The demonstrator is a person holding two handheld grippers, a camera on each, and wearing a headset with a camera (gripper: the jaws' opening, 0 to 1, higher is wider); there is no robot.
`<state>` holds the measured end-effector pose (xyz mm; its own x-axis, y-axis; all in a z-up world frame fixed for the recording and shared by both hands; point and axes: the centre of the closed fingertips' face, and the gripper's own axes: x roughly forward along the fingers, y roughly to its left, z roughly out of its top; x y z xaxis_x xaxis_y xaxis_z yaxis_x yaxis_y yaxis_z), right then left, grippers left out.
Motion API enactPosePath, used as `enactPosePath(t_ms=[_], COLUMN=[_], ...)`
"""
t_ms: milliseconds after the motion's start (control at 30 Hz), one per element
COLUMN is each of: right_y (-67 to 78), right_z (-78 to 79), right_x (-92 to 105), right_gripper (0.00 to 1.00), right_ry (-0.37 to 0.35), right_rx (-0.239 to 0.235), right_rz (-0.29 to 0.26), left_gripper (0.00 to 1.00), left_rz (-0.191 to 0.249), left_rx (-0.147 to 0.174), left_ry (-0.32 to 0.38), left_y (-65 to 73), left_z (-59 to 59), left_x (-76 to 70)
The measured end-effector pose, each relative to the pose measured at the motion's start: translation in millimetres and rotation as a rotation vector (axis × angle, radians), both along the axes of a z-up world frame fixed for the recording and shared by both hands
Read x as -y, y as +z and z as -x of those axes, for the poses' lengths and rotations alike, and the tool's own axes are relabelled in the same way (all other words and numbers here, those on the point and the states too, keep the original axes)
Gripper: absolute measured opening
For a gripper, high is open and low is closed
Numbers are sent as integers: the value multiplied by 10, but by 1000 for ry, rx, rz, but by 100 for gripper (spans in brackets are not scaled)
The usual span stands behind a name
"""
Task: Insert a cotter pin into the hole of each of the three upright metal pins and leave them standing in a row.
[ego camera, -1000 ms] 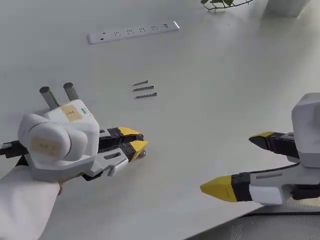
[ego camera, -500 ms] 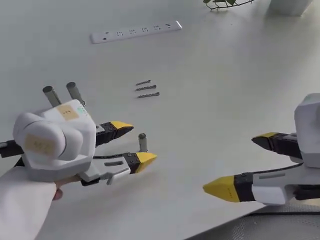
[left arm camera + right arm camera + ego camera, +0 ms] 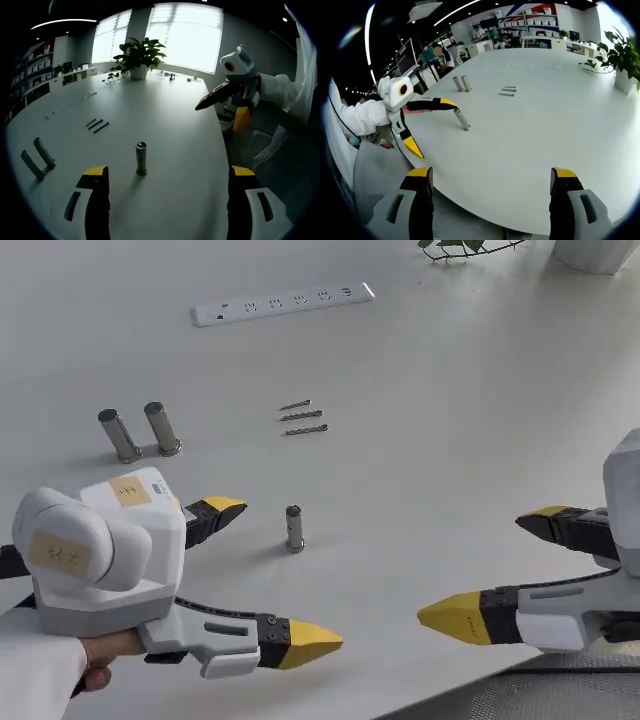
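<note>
Head view down onto a white desk (image 3: 450,420). Left gripper (image 3: 283,574) at lower left, fingers spread wide, clamped on nothing. One metal pin (image 3: 294,528) upright on the desk between the spread fingers, touching neither. Two more pins (image 3: 118,435) standing side by side farther left. Three cotter pins (image 3: 303,417) lying parallel beyond the single pin, well apart from it. Power strip (image 3: 283,303) at the far side. Right gripper (image 3: 480,568) at lower right, fingers likewise apart and empty, well clear of every pin.
</note>
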<state>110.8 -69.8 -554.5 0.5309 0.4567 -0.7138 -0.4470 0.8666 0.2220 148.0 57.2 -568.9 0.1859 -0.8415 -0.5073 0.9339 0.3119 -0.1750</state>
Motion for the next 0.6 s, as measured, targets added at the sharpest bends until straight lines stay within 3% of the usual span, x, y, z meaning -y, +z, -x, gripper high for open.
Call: enactPosePath(t_ms=[200,333,533,600], right_y=[83,164,385,445], right_z=[-59,-127,-400,-545], right_x=[20,29,87,126], right_gripper=[96,97,96,93], right_ry=[6,26,59,89], right_rx=[16,28,82,121], right_rz=[6,0,4,23], left_gripper=[99,99,99,99], left_rz=[-33,-11,12,20], left_rx=[6,-1,2,1], left_ry=[-3,16,46,56], left_y=[-33,11,67,78], left_z=[73,78,63,55], left_x=[-62,-87,-143,-169])
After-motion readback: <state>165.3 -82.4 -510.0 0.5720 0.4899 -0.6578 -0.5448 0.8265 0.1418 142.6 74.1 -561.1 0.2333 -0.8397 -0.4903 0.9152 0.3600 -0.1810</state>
